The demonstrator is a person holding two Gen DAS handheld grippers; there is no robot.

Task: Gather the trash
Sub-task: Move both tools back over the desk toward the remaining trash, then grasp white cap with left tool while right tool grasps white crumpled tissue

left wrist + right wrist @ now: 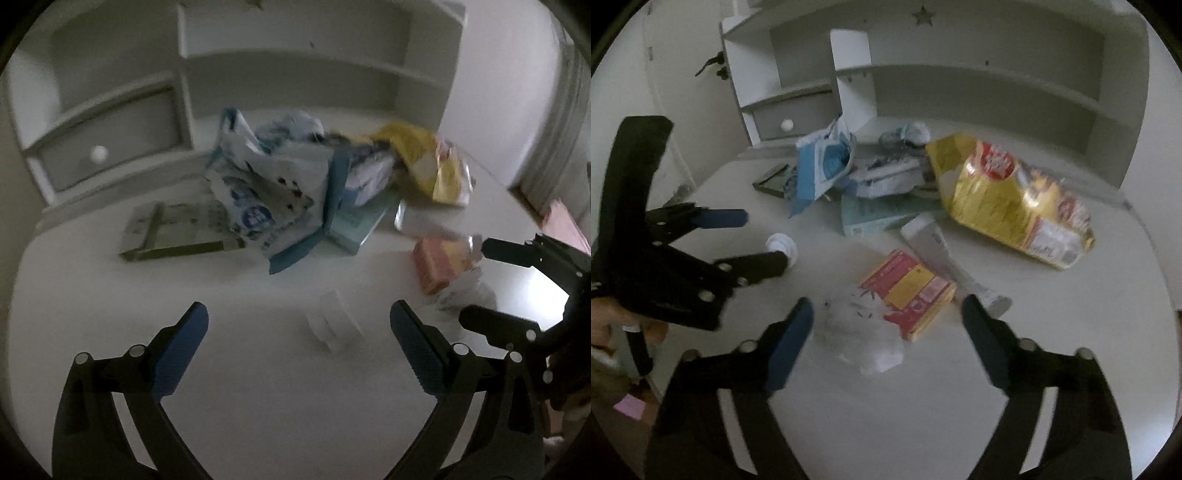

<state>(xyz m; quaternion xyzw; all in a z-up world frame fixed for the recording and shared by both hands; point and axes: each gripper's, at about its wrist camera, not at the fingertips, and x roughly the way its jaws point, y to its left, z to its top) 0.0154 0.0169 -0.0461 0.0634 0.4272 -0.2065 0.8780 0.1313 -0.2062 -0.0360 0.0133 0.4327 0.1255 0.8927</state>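
The white tabletop (1071,332) carries all the trash; behind it rises a white shelving unit (960,85) with a small grey drawer (783,120) bearing a round white knob.

Trash, largest first. A yellow crinkled snack bag (1008,199) lies on its side toward the right of the tabletop. Left of it stands a crumpled blue and white plastic bag (820,166), slumped over a heap of smaller wrappers. A pale teal flat box (875,218) lies in front of that heap, partly under it. A dark green flat carton (177,232) rests on the left, its near end tucked under the blue and white bag. A grey-white tube (942,254) lies between the teal box and the near edge, touching a red and yellow small box (912,291). A crumpled clear wrapper (860,332) lies just beside that box, on its left. A small white cap (781,245) sits apart, to the left.

Right gripper (886,325): jaws spread, nothing pinched; the clear wrapper and the red and yellow box lie between and ahead of the fingertips, above the tabletop. Contact cannot be confirmed.

Left gripper (299,325): jaws spread, empty, with the white cap on the tabletop between them. A hand (624,325) grips its handle.
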